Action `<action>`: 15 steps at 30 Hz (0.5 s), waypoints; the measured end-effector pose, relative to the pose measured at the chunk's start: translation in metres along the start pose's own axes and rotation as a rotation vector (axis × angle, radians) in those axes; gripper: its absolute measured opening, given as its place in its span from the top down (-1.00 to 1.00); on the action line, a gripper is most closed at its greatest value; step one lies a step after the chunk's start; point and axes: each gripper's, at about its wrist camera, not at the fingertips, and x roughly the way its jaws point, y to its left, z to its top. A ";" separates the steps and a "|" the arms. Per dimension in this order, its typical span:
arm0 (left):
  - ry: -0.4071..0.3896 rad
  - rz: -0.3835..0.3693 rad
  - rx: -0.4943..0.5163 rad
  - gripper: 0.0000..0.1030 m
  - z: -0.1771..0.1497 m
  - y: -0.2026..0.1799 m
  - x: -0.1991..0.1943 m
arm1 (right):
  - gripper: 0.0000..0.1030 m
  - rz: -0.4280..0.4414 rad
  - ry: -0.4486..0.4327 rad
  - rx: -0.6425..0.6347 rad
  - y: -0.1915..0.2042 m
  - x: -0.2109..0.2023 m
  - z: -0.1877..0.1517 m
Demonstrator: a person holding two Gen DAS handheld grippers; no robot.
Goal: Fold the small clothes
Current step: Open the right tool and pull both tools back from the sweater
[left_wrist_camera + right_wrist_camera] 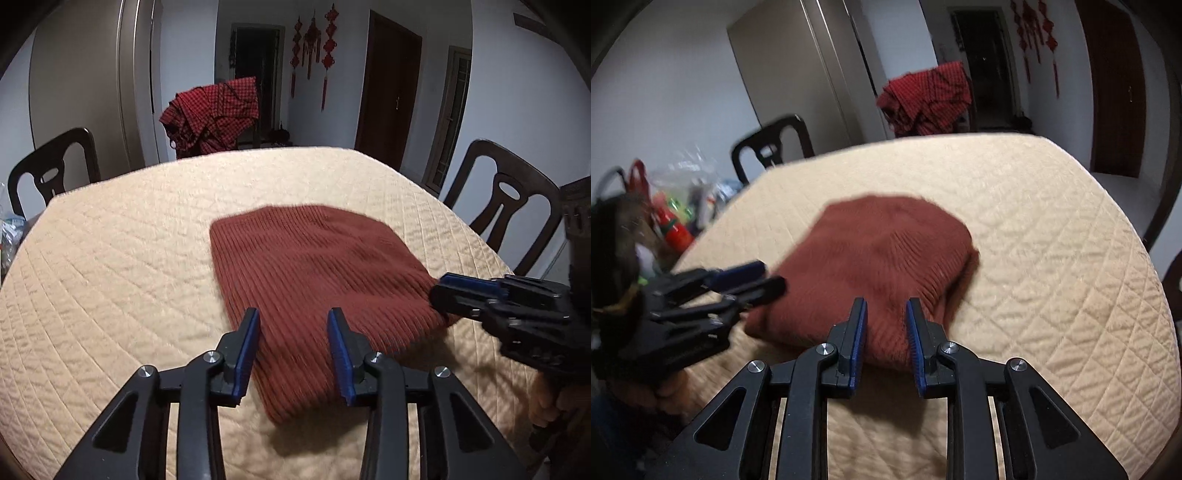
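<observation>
A: Status, L to R?

B: Left chair (51, 173) stands behind the table's far-left edge, w/ a cluttered bag of bottles (676, 218) off that side. My left gripper (293, 350) hovers over the near-left corner of the rust knit beanie (314, 280); jaws apart, pads not pressing the knit, nothing held. Beanie lies flat on the quilted table cover (122, 266), right of centre, near my edge.

A: And the right?

B: My right gripper (886, 341) is at the beanie's near-right edge. Jaws narrow, a ridge of knit between them; can't tell if the pads actually pinch it, since the frame's blurred.

A: Risks?

B: If only one side has a hold, I think the fold goes skewed & the hat drags across the quilt. Ribbed knit is stretchy, so a shallow pinch could slip out. Could also snag the cover along w/ the hat.

A: Room?

B: Plenty of bare quilt beyond & left of the hat for folding over. Right table edge and right chair (506, 192) are closer; less margin there. Red plaid cloth (212, 118) draped on the far chair is well apart.
</observation>
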 end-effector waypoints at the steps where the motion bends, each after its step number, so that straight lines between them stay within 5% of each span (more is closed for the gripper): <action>1: 0.001 0.003 0.004 0.22 -0.002 -0.001 0.001 | 0.62 -0.018 0.007 -0.001 -0.002 0.003 -0.003; 15: 0.003 0.041 0.062 0.21 -0.013 -0.011 0.013 | 0.72 -0.073 0.020 0.010 -0.015 0.006 -0.013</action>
